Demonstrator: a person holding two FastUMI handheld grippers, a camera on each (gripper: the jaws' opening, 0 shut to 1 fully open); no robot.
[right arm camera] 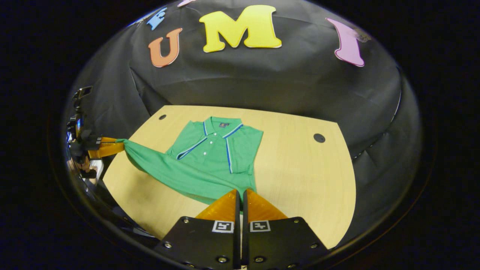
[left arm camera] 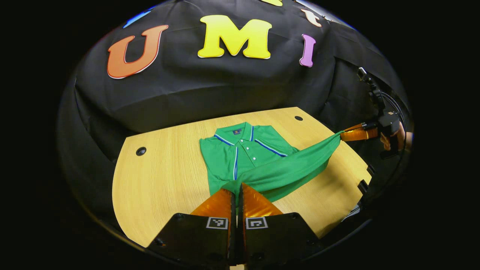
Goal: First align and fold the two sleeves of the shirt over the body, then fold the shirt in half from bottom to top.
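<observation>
shirt: green polo shirt (left arm camera: 243, 155) lies collar-far on the wooden table (left arm camera: 165, 176), placket and blue-white piping up; I also see it at (right arm camera: 217, 150).
hem: bottom edge lifted and stretched into a taut band between my two claws, draped over the lower body; what lies under the band I can't see.
sleeves: I can't make them out; shoulders look tucked in, but the side edges are too small to read.
left claw: left claw (left arm camera: 237, 189) has fingers nearly together, pinching one hem corner right at the tips; the cloth between the tips is hidden by the fingers. Seen from the other side at (right arm camera: 112, 147), far left, gripping the stretched end.
right claw: right claw (right arm camera: 240, 195) fingers close, clamped on the other hem corner; fabric disappears into the narrow gap. In the left gripper view it's at (left arm camera: 354, 134), far right, off the table edge, holding the pulled end.
hand: a hand (left arm camera: 399, 137) behind the right claw, partly cut off at the view's rim, blurred.
table: two dark grommet holes (left arm camera: 141, 151) near the back corners; near edge hidden behind the claw bodies.
collar tag: small patch inside the collar (left arm camera: 237, 131), too small to read.
</observation>
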